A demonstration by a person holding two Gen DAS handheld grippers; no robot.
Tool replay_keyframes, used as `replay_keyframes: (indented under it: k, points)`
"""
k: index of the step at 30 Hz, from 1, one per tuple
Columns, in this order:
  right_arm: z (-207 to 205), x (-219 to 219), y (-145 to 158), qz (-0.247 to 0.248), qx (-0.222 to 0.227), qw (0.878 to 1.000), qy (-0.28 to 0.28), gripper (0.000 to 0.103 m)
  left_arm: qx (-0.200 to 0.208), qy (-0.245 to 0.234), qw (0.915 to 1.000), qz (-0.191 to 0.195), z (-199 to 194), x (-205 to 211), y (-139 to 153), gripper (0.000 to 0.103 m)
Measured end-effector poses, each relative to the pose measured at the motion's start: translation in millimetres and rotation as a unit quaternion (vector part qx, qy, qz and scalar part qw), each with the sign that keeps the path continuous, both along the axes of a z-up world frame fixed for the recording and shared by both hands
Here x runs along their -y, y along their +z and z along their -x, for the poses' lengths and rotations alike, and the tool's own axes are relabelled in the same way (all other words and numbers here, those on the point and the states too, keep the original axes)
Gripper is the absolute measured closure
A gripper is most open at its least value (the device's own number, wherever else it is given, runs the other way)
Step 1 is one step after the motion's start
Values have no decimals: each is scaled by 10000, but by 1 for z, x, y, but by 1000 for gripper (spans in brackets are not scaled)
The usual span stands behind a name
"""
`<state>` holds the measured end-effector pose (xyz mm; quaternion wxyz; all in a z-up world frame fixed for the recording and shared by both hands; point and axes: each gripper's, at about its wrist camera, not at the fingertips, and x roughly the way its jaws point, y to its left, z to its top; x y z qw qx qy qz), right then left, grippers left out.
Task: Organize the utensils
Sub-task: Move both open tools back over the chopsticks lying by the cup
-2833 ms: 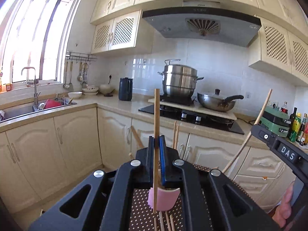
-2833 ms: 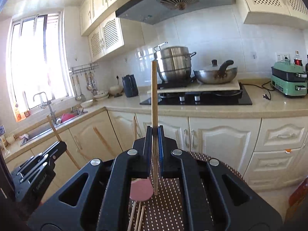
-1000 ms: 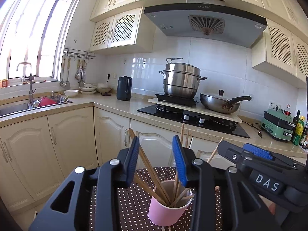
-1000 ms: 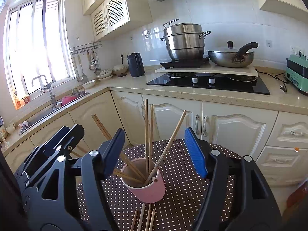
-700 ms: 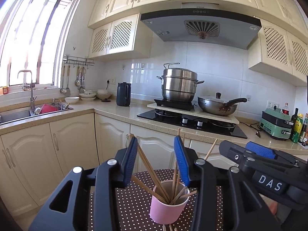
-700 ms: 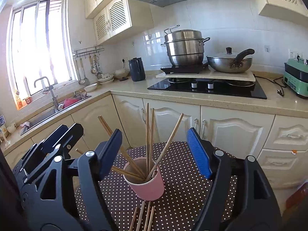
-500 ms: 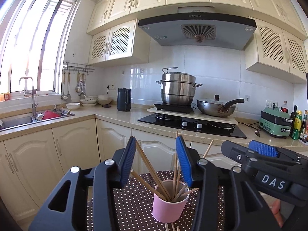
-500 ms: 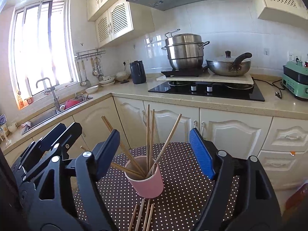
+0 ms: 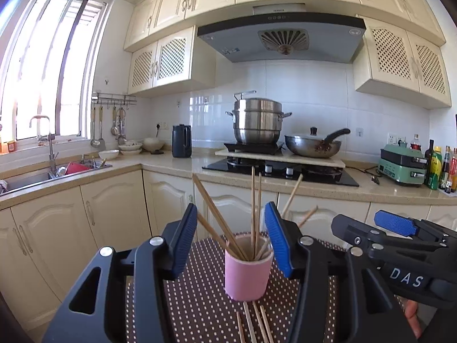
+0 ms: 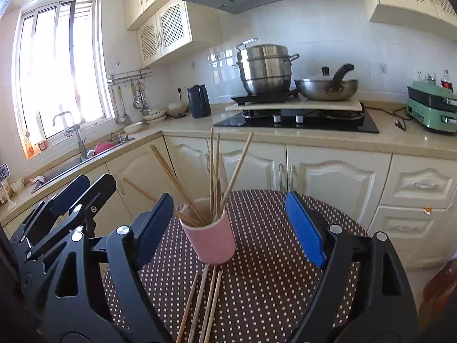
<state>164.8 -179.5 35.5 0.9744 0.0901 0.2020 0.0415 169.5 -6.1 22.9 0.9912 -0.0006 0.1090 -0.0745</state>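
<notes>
A pink cup (image 9: 247, 274) (image 10: 210, 238) stands on a round table with a brown dotted cloth (image 9: 200, 300) (image 10: 271, 257). Several wooden chopsticks (image 9: 252, 208) (image 10: 212, 171) stand fanned out in it. A few loose chopsticks (image 9: 254, 323) (image 10: 204, 300) lie on the cloth in front of the cup. My left gripper (image 9: 230, 211) faces the cup from just short of it; its jaws are opening and touch nothing. My right gripper (image 10: 228, 200) is beside it on the right, jaws wide and still opening, with nothing gripped. The cup shows beyond both pairs of fingers.
Behind the table runs an L-shaped counter (image 9: 171, 168) with cream cabinets. It carries a hob with a steel pot (image 9: 257, 123) and a wok (image 9: 312, 144), a dark kettle (image 9: 181, 140), a sink (image 9: 34, 175), a green appliance (image 9: 402, 165) and bottles (image 9: 437, 168).
Each gripper held one chopstick upright earlier; both are let go, and more chopsticks now stand in the cup. Over the last second both jaws have widened and both grippers have drawn back from the cup.
</notes>
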Motion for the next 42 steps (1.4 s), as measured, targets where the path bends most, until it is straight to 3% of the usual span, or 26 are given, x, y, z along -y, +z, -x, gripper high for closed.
replay_keyframes:
  k: [12, 26, 37, 42]
  points:
    - [1, 5, -69, -24, -991, 9949, -171, 23, -867, 18, 9958, -290, -4, 3, -65, 53]
    - [-14, 0, -123, 183, -1796, 9831, -311, 23, -1924, 162, 9805, -368, -18, -18, -127, 53]
    - [-21, -21, -154, 386, -2178, 9752, -76, 23, -2368, 83, 9702, -508, -25, -17, -147, 53]
    - [-25, -29, -162, 494, -2337, 9710, -44, 23, -2571, 108, 9656, -386, -32, -21, -151, 53]
